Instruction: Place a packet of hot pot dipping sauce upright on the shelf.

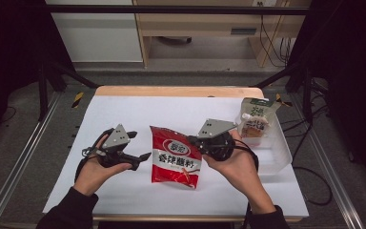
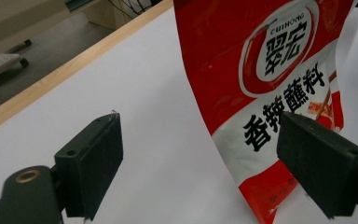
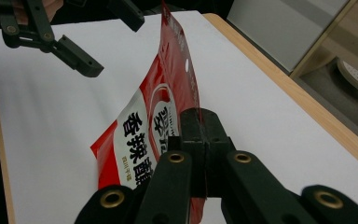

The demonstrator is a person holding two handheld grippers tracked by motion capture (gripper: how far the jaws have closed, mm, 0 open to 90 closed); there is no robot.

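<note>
A red and white snack packet [image 1: 176,160] with black Chinese lettering is lifted at its top right edge, its bottom still low near the white table cover. My right gripper [image 1: 193,140] is shut on that edge; in the right gripper view the jaws [image 3: 200,123] pinch the thin red film [image 3: 140,135]. My left gripper [image 1: 141,145] stands open just left of the packet, jaws pointing at its left edge without touching. In the left gripper view the packet [image 2: 265,65] hangs ahead between and beyond the open pads [image 2: 98,158].
A clear plastic bin [image 1: 282,155] stands at the right of the table with a green and white pouch [image 1: 256,119] leaning in it. The white cover [image 1: 124,109] ends at a wooden far edge [image 1: 171,90]. Metal frame rails run along both sides.
</note>
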